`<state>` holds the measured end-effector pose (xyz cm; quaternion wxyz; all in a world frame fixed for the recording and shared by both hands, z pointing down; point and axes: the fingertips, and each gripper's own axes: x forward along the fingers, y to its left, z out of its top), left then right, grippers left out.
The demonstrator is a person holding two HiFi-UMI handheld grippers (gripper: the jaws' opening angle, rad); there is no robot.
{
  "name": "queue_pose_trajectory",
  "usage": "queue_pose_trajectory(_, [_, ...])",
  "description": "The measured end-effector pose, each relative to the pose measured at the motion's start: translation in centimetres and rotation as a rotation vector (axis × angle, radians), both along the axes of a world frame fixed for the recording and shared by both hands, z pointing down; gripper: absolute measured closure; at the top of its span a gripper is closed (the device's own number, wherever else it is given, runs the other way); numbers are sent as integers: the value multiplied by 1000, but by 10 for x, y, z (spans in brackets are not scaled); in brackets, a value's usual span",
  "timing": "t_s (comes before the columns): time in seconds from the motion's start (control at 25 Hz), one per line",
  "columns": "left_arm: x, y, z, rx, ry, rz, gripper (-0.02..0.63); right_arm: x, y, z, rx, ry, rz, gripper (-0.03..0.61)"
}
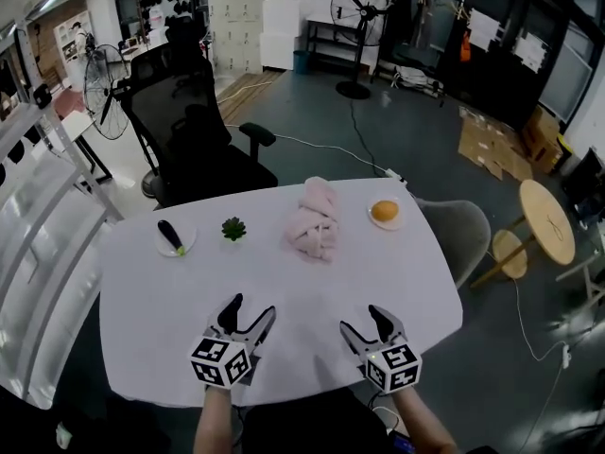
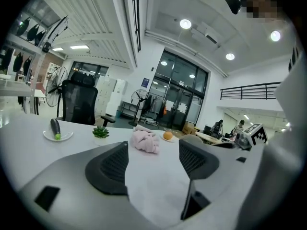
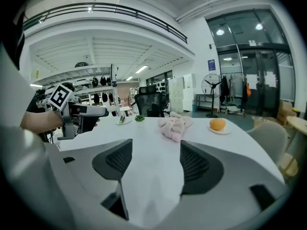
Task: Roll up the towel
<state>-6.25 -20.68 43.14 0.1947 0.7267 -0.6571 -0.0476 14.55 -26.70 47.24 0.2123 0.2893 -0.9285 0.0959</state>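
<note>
A crumpled pale pink towel point(image 1: 314, 223) lies in a heap on the white table point(image 1: 142, 291), past its middle; it also shows as the towel point(image 2: 146, 141) and the towel point(image 3: 175, 126) in the two gripper views. My left gripper point(image 1: 248, 312) hovers over the near part of the table, open, with only bare tabletop between its jaws. My right gripper point(image 1: 364, 322) is beside it to the right, also open and empty. Both point toward the towel and stand well short of it. The left gripper point(image 3: 72, 110) shows in the right gripper view.
A small plate with a dark vegetable point(image 1: 173, 237) and a little green plant point(image 1: 233, 227) sit left of the towel. An orange on a saucer point(image 1: 385, 212) is to its right. A black office chair point(image 1: 194, 140) stands behind the table, a grey chair point(image 1: 460, 230) at its right.
</note>
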Motion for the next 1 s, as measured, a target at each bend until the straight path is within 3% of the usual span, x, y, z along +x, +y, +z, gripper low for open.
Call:
queue_pose_trajectory(0.28, [5, -29, 8, -27, 10, 31, 270, 6, -35, 1, -23, 53, -39, 270])
queue_pose_trajectory(0.52, [9, -65, 18, -57, 85, 35, 270, -4, -90, -5, -11, 76, -72, 278])
queue_pose_trajectory(1.0, [34, -172, 59, -218, 82, 71, 270, -60, -217, -2, 10, 91, -183, 305])
